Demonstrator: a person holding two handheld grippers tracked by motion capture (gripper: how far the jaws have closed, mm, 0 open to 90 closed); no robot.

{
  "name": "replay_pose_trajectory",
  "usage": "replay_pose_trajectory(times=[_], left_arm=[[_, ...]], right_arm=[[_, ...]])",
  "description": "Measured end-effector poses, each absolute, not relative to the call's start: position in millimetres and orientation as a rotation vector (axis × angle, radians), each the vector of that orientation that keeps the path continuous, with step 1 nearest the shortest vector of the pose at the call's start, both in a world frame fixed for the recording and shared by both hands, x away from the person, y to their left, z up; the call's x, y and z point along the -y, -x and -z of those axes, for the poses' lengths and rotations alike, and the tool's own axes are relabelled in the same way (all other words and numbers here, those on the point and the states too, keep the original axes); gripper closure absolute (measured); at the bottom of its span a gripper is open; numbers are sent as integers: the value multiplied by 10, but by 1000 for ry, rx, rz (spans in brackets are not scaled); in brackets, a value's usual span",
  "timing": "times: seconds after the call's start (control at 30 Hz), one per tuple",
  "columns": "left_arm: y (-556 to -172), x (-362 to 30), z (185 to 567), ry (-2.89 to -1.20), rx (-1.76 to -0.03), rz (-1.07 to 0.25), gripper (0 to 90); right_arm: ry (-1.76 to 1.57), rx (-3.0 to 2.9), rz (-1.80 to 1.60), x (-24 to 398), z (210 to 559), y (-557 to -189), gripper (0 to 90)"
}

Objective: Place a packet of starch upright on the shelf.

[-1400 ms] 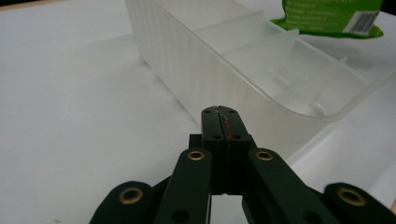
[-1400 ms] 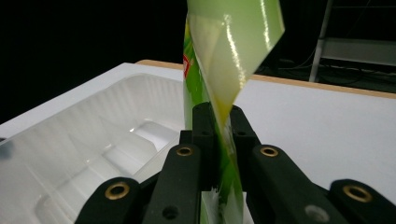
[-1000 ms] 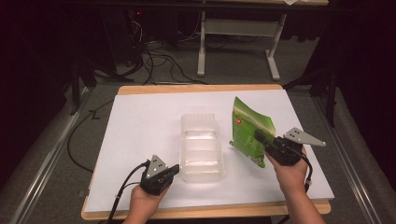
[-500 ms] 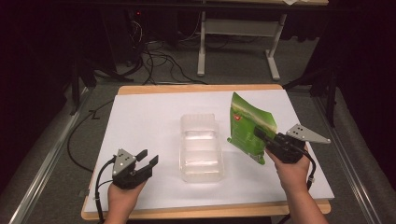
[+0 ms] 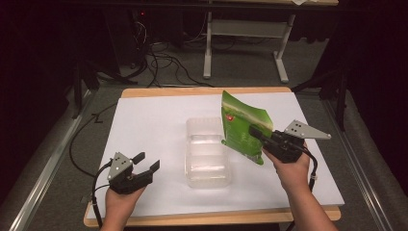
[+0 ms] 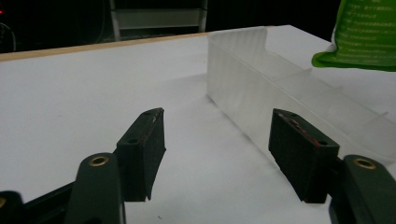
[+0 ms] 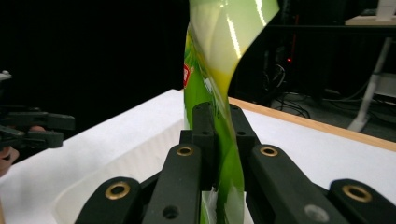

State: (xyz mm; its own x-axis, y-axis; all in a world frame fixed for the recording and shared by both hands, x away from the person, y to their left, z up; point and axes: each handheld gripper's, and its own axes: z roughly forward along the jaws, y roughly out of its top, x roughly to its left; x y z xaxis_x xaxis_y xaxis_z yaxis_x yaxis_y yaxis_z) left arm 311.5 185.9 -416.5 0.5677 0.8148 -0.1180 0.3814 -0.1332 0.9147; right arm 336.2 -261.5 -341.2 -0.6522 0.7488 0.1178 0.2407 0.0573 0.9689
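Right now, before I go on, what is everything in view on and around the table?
Plastic tray: one, clear, ribbed, with dividers, at the table's middle.
Pouch: one, green, glossy, held upright off the table beside the tray's right wall.
Table: one, white top with a wooden edge.
Desk frame: one, light grey, on the floor behind the table.
Cables: several, black, on the floor behind.
Left gripper: one, black, jaws just opened, nothing between them, near the table's front left.
Right gripper: one, black, clamped on the pouch.

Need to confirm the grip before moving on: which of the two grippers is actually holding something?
The right gripper, clamped on the green pouch beside the clear tray. The left gripper stands open with nothing between its jaws.
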Motion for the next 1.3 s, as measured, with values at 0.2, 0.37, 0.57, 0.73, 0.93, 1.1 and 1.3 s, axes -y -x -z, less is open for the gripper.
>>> replay_pose_trajectory(times=[0.2, 0.37, 0.57, 0.73, 0.93, 1.1, 1.3], left_arm=[[-3092, -1877, 4132, -1750, -982, -503, 321], [-3085, -1882, 4136, -1762, -974, -499, 311], [-3102, -1892, 4152, -1768, -976, -497, 313], [-3111, -1886, 4174, -1780, -977, -499, 314], [-3114, -1877, 4184, -1787, -975, -501, 314], [-3118, -1880, 4189, -1786, -978, -501, 314], [-3118, -1884, 4190, -1785, -977, -504, 314]], right_arm=[[-950, -1949, -1673, 2459, 3403, -3398, 857], [-922, -1984, -1683, 2333, 3424, -3423, 857], [-884, -2024, -1704, 2201, 3467, -3457, 857], [-852, -2049, -1738, 2120, 3477, -3485, 857], [-817, -2076, -1771, 2035, 3465, -3482, 857], [-790, -2104, -1785, 1950, 3478, -3489, 857], [-764, -2118, -1810, 1890, 3478, -3469, 858]])
